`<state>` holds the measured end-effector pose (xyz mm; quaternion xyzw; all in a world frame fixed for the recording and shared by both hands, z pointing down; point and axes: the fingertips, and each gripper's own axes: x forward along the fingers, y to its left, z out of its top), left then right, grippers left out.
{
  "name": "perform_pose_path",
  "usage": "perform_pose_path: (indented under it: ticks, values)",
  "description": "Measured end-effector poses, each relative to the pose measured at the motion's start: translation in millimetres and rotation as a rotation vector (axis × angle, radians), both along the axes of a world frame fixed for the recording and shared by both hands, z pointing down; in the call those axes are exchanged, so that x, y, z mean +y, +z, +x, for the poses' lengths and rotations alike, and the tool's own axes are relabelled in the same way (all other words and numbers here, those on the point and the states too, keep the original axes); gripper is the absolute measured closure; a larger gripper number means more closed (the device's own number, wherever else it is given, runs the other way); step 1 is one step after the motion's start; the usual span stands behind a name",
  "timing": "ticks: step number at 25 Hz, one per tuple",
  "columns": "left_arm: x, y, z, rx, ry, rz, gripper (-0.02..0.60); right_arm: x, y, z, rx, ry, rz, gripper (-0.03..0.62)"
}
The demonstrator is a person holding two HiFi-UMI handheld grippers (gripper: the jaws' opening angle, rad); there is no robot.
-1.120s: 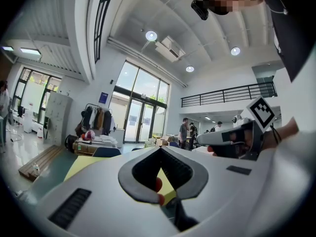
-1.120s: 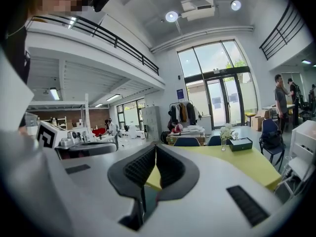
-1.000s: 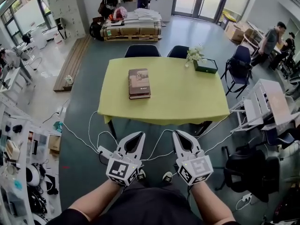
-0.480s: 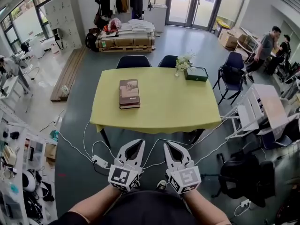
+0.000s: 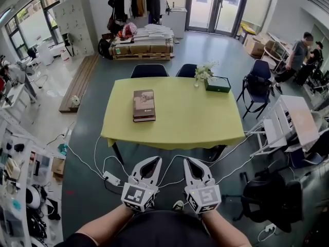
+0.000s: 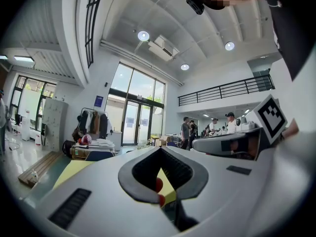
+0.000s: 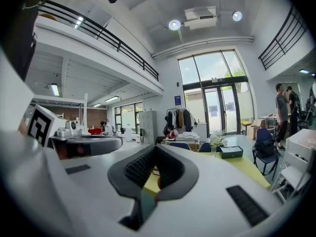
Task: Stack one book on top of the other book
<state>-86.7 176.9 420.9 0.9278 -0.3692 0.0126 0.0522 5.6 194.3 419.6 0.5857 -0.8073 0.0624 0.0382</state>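
Rectangular table [image 5: 190,117], covered by a yellow-green cloth [image 5: 177,139] that hangs over the edges. Three things sit on it. A brown book [image 5: 144,105] lies flat on the left half, long side running front to back. It looks thick, and I can't tell if it's one book or two stacked. A small vase of white flowers [image 5: 203,72] stands at the far edge on the right half. A dark green flat box [image 5: 218,84] is just beside the vase. The book is well apart from both.
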Motion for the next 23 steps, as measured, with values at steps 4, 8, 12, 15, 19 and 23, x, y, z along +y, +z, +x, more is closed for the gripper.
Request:
perform_pose_path:
  ticks: [4,8,12,15,19,23]
  values:
    - [-1,1,-4,-0.004,-0.012,0.002,0.572,-1,1,2,-0.008,0.0,0.0,0.579]
    - [-4,3,-6,-0.01,-0.023,0.002,0.572,-3,3,4,-0.007,-0.001,0.001,0.579]
    - [-7,5,-10,-0.017,-0.035,0.001,0.572,-5,5,6,-0.01,0.003,0.0,0.579]
    - [-9,6,-12,-0.018,-0.043,0.0,0.572,-5,5,7,-0.011,0.004,0.003,0.579]
    - [-12,5,-14,-0.016,-0.047,-0.001,0.572,-7,4,8,-0.009,0.006,0.002,0.579]
    - [-13,7,-15,-0.015,-0.048,-0.005,0.572,-9,6,6,-0.01,0.005,0.001,0.579]
